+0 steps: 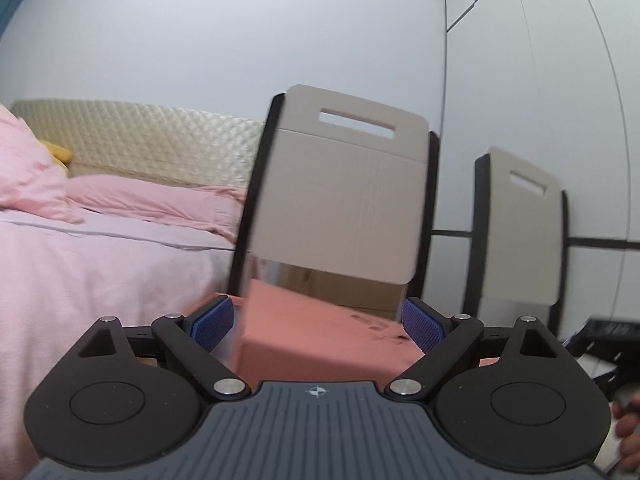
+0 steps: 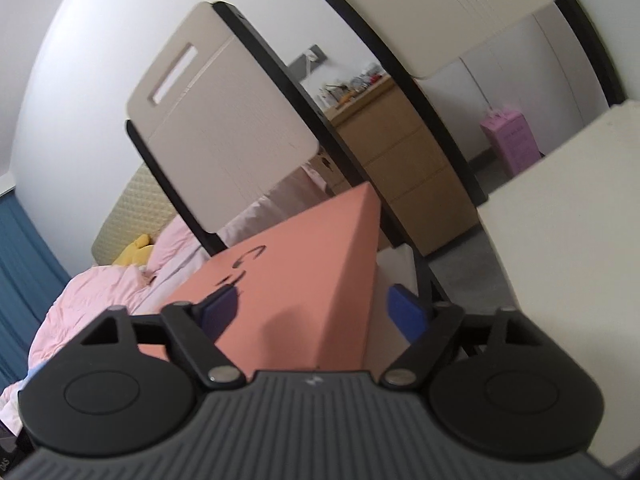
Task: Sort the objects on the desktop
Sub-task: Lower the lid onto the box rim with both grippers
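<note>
**Salmon box between both sets of tongs, chairs and bed beyond**

Nearest the left wrist camera, the left tongs [image 1: 319, 322] stood spread wide, and the salmon-pink box [image 1: 320, 336] lay straight ahead between their blue pads [image 1: 212, 322]. The right-hand pad sat at or against the box's edge; a sliver of gap showed at the left-hand pad, so I could not tell whether the box was truly gripped. The box's long axis seemed to run across the tongs, its top face tilted away from the camera.

From the right wrist, the right tongs [image 2: 316, 312] straddled a corner of the same box [image 2: 304, 280]. One pad rested on the printed top face; the other stood clear of the side face, with white showing in the gap. They were partly spread and not pinching. Both hands were about equally close to the box; the coming move likely depends on which pair takes the weight.

The dark printing on the box's top face was blurred and foreshortened, so no brand could be read.

Beyond the box, a beige chair back [image 1: 340, 192] with a slot handle rose directly behind it, and a second chair [image 1: 520, 224] stood to its right. Left of the box lay a bed [image 1: 100, 248] with pink bedding. Further off in the right view, a wooden drawer unit [image 2: 400, 168] stood behind the box, and a pale worktop [image 2: 568, 208] edge lay to its right.
</note>
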The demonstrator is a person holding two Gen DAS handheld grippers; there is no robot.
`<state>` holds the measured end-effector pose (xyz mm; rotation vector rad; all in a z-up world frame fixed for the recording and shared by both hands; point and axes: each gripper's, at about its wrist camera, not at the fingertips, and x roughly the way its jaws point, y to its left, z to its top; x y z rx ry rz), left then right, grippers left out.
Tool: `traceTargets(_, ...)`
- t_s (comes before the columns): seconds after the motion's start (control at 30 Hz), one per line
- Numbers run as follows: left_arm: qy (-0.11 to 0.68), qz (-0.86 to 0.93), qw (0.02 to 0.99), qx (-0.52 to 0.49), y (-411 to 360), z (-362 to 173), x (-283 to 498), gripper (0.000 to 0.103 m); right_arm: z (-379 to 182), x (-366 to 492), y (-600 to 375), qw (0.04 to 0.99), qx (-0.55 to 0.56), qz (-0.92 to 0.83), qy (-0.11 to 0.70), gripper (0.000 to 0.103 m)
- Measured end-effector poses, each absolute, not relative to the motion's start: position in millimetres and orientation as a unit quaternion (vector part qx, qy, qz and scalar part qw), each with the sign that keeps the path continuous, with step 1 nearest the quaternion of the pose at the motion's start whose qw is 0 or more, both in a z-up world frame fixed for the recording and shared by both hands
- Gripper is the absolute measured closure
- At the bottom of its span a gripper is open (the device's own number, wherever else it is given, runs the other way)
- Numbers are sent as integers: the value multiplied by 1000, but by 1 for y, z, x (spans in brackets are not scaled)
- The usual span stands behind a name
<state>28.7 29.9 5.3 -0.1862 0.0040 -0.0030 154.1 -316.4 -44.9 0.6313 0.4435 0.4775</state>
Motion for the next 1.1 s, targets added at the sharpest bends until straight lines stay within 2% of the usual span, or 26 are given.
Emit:
traceTargets(0.13,20,3,997,-78,28,6,43,9,-47,158,-308,898,304,227,222,39)
traceTargets(0.9,87,143,982,-88,70,0,40,8,-41,149,-242,898,256,295,201,40)
traceTargets(1.1,88,143,982,-81,68,-1,40,8,-46,144,-238,900,282,274,191,40)
